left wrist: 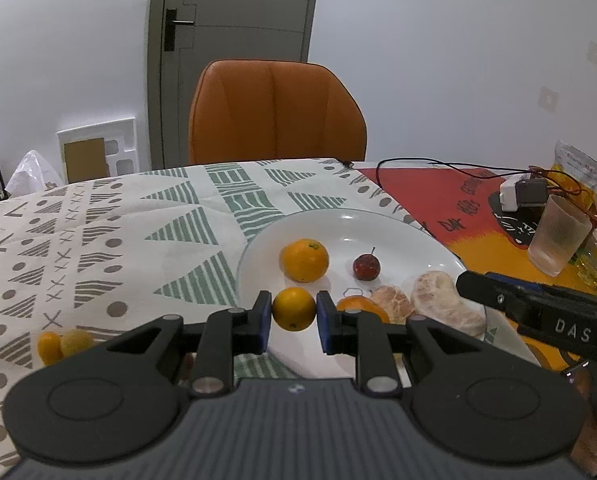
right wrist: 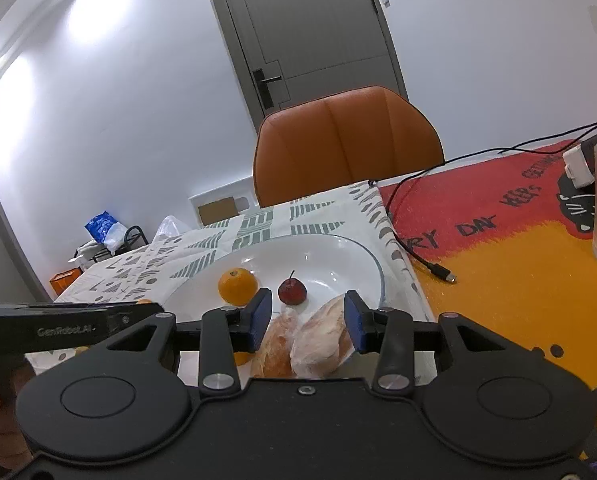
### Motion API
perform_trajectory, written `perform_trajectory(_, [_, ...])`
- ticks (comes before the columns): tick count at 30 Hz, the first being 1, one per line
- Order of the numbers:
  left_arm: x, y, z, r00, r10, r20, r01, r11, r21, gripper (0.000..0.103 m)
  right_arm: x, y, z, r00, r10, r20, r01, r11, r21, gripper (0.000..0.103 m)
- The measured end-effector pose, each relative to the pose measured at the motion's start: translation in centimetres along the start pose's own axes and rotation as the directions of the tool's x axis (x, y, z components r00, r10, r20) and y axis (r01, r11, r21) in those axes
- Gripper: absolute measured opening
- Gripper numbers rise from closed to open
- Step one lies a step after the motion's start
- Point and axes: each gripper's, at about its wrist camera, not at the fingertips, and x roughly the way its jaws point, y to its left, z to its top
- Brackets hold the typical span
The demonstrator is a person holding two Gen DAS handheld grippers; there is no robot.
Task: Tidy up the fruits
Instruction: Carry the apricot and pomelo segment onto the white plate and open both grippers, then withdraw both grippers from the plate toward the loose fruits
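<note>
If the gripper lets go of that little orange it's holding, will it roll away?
Probably a little. The small orange is round and smooth, so it could roll once the left gripper opens. It sits over the white plate, whose raised rim would likely stop it. Its peel looks firm, so the blue pads probably won't squash it.

We've got the plate (left wrist: 378,220) sitting on the tablecloth (left wrist: 118,240) with the chair (left wrist: 276,112) behind it. Cup (left wrist: 558,236) is off to its right, two small fruits (left wrist: 62,345) on the cloth to its left.
</note>
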Motion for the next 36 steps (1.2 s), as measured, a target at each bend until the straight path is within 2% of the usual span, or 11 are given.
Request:
perform_trajectory(2, [0.1, -0.2, 0.1, 1.000, 0.011, 0.003, -0.011, 1.000, 0.001, 0.027, -0.1, 0.0, -0.1, 1.000, 0.011, -0.009, -0.011, 1.000, 0.008, 0.041])
perform_trajectory(7, [-0.2, 0.2, 0.2, 1.000, 0.024, -0.004, -0.024, 1.000, -0.006, 0.027, -0.1, 0.7, -0.3, 0.999, 0.029, -0.023, -0.029, 1.000, -0.002, 0.043])
perform_trajectory(9, [-0.5, 0.4, 0.1, 0.999, 0.038, -0.006, -0.038, 0.999, -0.006, 0.030, -0.1, 1.0, -0.3, 0.999, 0.031, -0.028, -0.031, 1.000, -0.006, 0.051])
perform_trajectory(13, [-1.5, 1.2, 0.0, 0.998, 0.063, 0.000, -0.063, 0.998, -0.013, 0.037, -0.4, 2.0, -0.3, 0.999, 0.049, -0.024, -0.049, 0.999, -0.018, 0.058])
perform_trajectory(17, [-2.5, 2.0, -0.2, 0.997, 0.083, 0.007, -0.083, 0.996, -0.025, 0.044, -0.6, 2.8, -0.5, 0.998, 0.061, -0.030, -0.062, 0.998, -0.021, 0.076])
perform_trajectory(19, [-2.9, 2.4, -0.4, 0.996, 0.088, 0.010, -0.087, 0.996, -0.031, 0.049, -0.7, 3.3, -0.5, 0.997, 0.068, -0.036, -0.069, 0.997, -0.028, 0.078])
perform_trajectory(21, [-3.4, 2.8, -0.5, 0.996, 0.092, 0.011, -0.092, 0.995, -0.034, 0.051, -0.7, 3.9, -0.5, 0.996, 0.073, -0.042, -0.074, 0.997, -0.034, 0.086])
perform_trajectory(26, [-4.9, 4.2, -0.8, 0.993, 0.114, 0.023, -0.113, 0.992, -0.056, 0.062, -1.0, 5.4, -0.4, 0.995, 0.092, -0.043, -0.094, 0.994, -0.057, 0.097])
perform_trajectory(31, [-6.5, 5.9, -1.2, 0.989, 0.144, 0.039, -0.140, 0.987, -0.084, 0.075, -1.2, 7.0, -0.4, 0.993, 0.109, -0.052, -0.112, 0.991, -0.067, 0.103])
perform_trajectory(36, [-7.3, 7.4, -1.9, 0.983, 0.180, 0.036, -0.175, 0.979, -0.103, 0.077, -1.3, 8.3, -0.9, 0.990, 0.123, -0.070, -0.129, 0.987, -0.093, 0.103])
